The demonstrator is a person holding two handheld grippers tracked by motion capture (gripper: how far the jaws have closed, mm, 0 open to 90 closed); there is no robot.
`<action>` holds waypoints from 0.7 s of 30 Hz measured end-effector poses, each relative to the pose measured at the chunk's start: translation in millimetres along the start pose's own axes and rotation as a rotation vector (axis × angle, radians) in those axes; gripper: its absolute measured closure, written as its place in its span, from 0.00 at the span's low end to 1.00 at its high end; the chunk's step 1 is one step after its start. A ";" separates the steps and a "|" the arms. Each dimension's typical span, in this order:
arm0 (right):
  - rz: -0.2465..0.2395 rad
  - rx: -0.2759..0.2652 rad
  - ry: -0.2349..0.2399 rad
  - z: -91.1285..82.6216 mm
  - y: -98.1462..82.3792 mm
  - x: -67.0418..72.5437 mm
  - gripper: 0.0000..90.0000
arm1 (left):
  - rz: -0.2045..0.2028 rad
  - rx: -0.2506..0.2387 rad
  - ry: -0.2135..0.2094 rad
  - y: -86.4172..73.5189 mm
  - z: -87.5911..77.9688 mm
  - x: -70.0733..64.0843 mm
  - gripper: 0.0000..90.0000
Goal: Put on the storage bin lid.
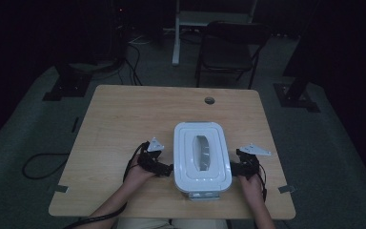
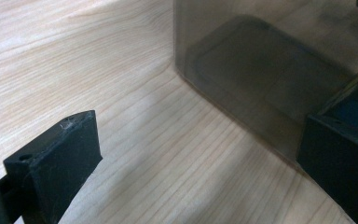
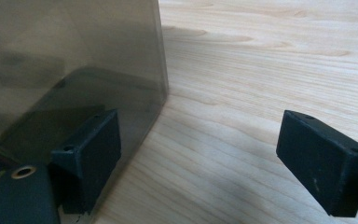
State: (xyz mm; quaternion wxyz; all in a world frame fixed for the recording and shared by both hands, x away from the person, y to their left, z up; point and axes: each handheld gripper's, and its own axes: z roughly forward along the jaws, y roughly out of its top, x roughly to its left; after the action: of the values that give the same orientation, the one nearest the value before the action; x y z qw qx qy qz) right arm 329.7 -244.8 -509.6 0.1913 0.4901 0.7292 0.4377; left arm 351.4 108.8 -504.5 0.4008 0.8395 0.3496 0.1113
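The wooden table carried the work, and everything else is best placed against the container that stood on it, toward the person's edge and a little right of the middle. The container was a rounded-corner rectangular box with a white lid, whose raised inner panel framed a long clear window running down its centre. A pale latch tab jutted from its near end. Below the lid the walls were smoky, see-through plastic, through which the darker rounded base showed in both gripper views. Some coloured patches, green and blue, glimmered at the edge of the left gripper view close to the wall, though it was too dim and cropped to say what they belonged to. The left gripper lay just beside the container's left long side, and in its own view its jaws stood wide apart, one black pad out over bare wood and the other close to the smoky wall. The right gripper sat just beside the container's right long side, its jaws likewise spread, one pad close against the wall and the other well out over the wood. Neither pair clamped anything. Beyond the container's far end a small round hole marked the tabletop.
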 end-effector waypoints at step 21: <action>0.025 0.009 -0.051 -1.7 -4.4 -10.2 0.14 | -0.018 -0.079 0.013 1.2 -1.0 12.8 0.01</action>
State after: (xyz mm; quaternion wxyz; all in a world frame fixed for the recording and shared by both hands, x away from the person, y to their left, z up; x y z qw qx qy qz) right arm 330.7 -255.2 -513.8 0.2018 0.5110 0.7200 0.4240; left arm 360.8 117.5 -504.1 0.4322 0.8192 0.3550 0.1270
